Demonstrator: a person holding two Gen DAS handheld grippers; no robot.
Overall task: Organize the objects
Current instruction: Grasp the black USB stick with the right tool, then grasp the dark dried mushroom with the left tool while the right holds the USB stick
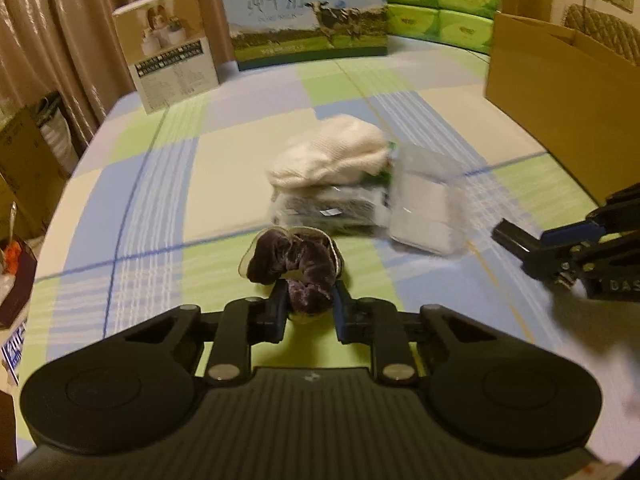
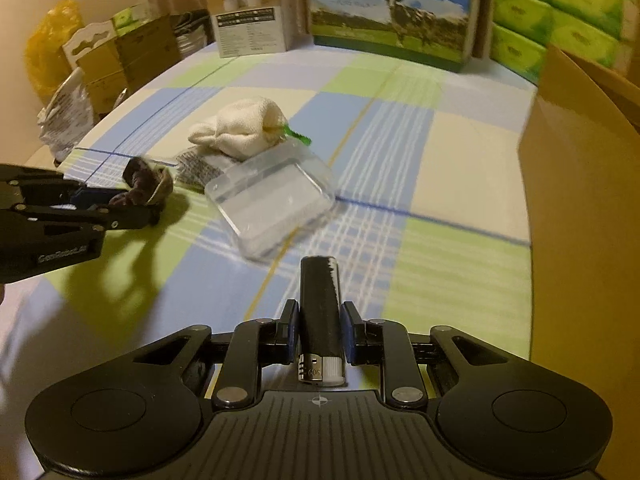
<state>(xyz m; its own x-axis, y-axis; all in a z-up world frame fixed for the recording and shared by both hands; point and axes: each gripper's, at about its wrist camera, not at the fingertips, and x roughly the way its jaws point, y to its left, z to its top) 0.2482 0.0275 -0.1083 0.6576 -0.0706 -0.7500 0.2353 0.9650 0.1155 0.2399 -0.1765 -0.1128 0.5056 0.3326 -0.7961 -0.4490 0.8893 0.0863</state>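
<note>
At the bottom of the left wrist view, the left tongs are clamped on a dark velvet scrunchie. Low in the right wrist view, the right tongs pinch a black lighter. Mid-frame on the checked bed sheet lie a clear plastic case and, beyond it, cream socks. A milk carton stands at the top.

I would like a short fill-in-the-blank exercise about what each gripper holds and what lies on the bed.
1. The left gripper is shut on a dark velvet ____.
2. The right gripper is shut on a black ____.
3. The white sock lies beside a clear plastic ____.

Missing words: scrunchie; lighter; box
</note>
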